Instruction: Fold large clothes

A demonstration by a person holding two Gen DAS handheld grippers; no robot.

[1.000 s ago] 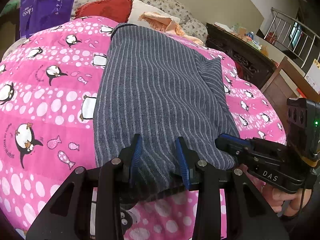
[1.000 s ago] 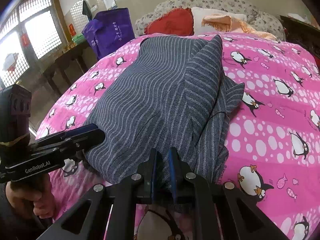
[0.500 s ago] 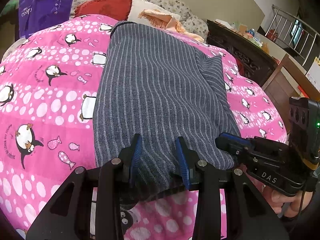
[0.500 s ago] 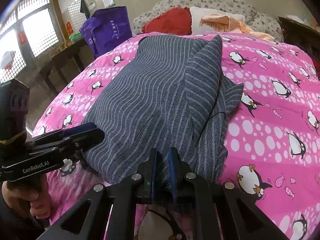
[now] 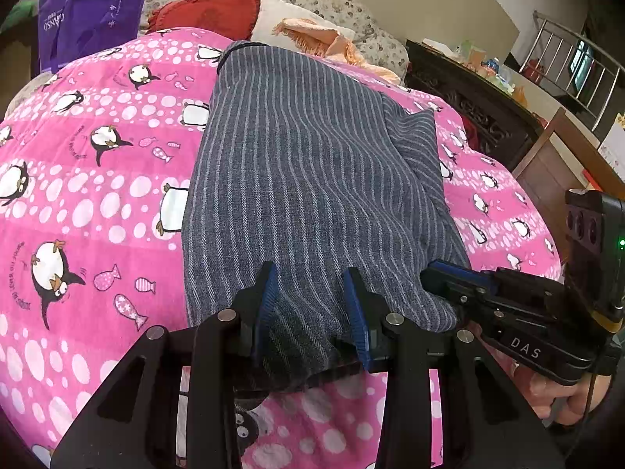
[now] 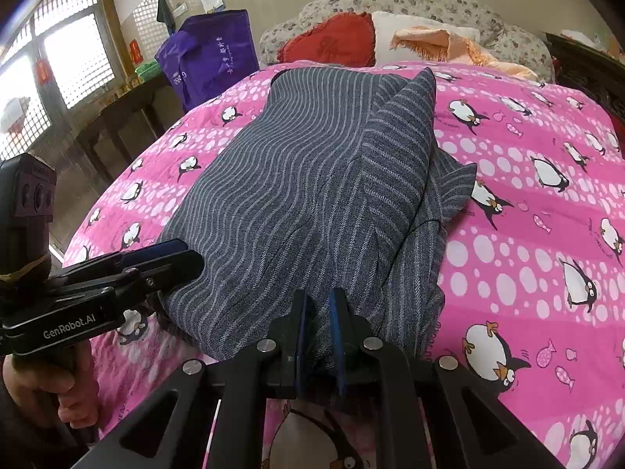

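A large grey striped garment (image 5: 312, 179) lies lengthwise on the pink penguin bedspread (image 5: 97, 195), with one sleeve folded over its right side (image 6: 406, 148). My left gripper (image 5: 310, 308) holds the garment's near hem bunched between its blue pads, jaws a hand-width apart. My right gripper (image 6: 318, 332) is shut tight on the same hem further right. Each gripper shows in the other's view: the right one in the left wrist view (image 5: 449, 273), the left one in the right wrist view (image 6: 172, 254).
Red and white pillows (image 5: 211, 11) and an orange cloth (image 5: 316, 35) lie at the bed's head. A purple bag (image 6: 211, 58) stands at the left. Dark wooden furniture (image 5: 476, 105) runs along the bed's right side.
The garment has slid a little toward me as both grippers drew its near hem back. Both grips are unchanged.
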